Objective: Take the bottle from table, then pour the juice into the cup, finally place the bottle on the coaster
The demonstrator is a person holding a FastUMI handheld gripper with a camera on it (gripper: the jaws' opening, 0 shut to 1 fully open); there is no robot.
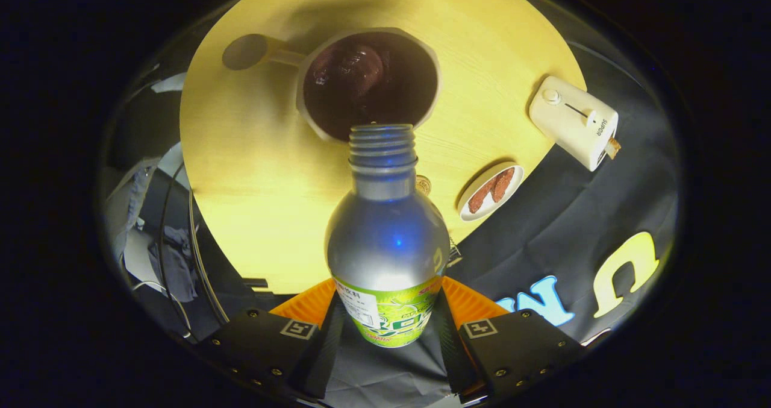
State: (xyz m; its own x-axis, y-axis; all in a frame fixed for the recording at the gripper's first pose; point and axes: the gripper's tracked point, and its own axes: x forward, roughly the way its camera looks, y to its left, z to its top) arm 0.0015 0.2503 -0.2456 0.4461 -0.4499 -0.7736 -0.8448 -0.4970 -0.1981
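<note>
A silver metal bottle (387, 239) with a green label and an uncapped threaded neck is held between my two fingers, my gripper (388, 320) shut on its lower body. The bottle is tipped forward, its mouth right over the near rim of a white cup (368, 82). Dark juice lies in the cup, which stands on the round yellow wooden table (253, 173). A long handle with a round end (247, 51) sticks out from the cup's left side. A small round piece (423, 184), perhaps the cap, peeks out just right of the bottle's shoulder.
A small white dish (491, 191) with reddish-brown food slices sits near the table's edge, right of the bottle. A cream toaster (575, 122) stands at the table's right edge. Cables and cloth lie on the floor to the left (162, 257).
</note>
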